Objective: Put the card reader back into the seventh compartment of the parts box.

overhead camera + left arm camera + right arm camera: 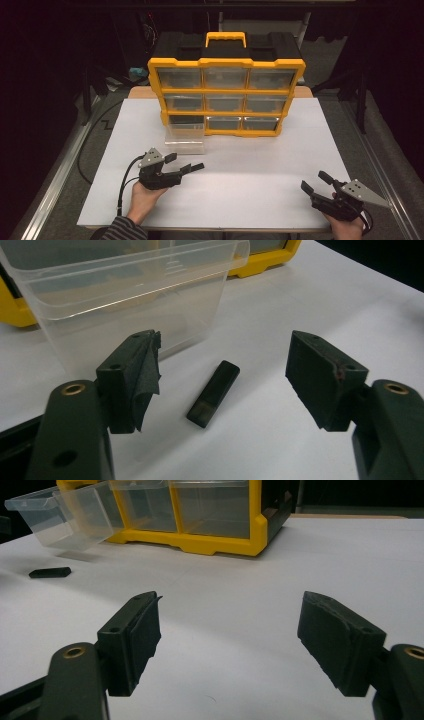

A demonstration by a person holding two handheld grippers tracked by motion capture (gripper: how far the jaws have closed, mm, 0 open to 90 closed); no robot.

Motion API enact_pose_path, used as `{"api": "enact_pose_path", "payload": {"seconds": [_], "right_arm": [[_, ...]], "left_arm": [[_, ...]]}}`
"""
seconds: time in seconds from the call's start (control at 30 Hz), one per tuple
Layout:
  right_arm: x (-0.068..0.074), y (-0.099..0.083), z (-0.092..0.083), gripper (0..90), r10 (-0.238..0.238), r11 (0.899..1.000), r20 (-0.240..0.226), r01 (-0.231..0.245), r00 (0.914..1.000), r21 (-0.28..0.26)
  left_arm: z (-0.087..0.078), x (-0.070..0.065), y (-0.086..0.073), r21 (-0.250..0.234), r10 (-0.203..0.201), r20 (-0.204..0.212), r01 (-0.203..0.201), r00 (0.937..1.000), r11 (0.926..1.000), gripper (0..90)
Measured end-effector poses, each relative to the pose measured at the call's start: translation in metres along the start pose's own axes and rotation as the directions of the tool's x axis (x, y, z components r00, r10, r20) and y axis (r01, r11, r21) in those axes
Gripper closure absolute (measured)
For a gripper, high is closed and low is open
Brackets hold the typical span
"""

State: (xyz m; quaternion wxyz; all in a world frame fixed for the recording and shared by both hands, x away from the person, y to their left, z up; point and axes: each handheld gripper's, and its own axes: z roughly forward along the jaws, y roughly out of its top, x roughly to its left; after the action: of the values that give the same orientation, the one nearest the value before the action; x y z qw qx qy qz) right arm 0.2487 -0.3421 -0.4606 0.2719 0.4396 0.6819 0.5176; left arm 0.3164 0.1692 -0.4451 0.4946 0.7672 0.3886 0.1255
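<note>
The small black flat rectangular block (214,393) lies flat on the white tabletop (240,165), between the spread jaws of the left claw (225,382) as its own camera sees it, touching neither jaw. Just beyond it stands a clear plastic drawer bin (135,295), pulled out of the bottom-left slot of the yellow-and-black plastic drawer organiser (227,92), which sits at the far side of the tabletop with a yellow carry handle on top. In the right gripper view the same block (50,572) lies well off to the left, near the clear bin (65,515). From above, the left claw (185,164) is held in the person's left hand (145,195), a striped sleeve (120,231) showing at the bottom edge. Its jaws stand wide apart, holding nothing. The right claw (315,182) is near the tabletop's right front corner, well apart from the block; its jaws also stand apart and empty over bare white surface.
</note>
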Motion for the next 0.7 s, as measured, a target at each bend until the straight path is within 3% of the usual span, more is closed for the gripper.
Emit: {"api": "enact_pose_path", "payload": {"seconds": [0.5,0.7], "right_arm": [[0.000,0.000,0.000,25.5,0.003,1.000,-0.006,-0.003,1.0000,0.000],[0.000,0.000,0.000,25.5,0.004,1.000,-0.011,-0.004,0.9999,-0.005]], "left_arm": [[0.012,-0.007,0.011,0.056,0.028,-0.001,-0.028,0.9996,0.9981,33.1],[0.020,-0.012,0.019,0.115,0.070,-0.011,-0.068,0.9975,0.9910,33.7]]}}
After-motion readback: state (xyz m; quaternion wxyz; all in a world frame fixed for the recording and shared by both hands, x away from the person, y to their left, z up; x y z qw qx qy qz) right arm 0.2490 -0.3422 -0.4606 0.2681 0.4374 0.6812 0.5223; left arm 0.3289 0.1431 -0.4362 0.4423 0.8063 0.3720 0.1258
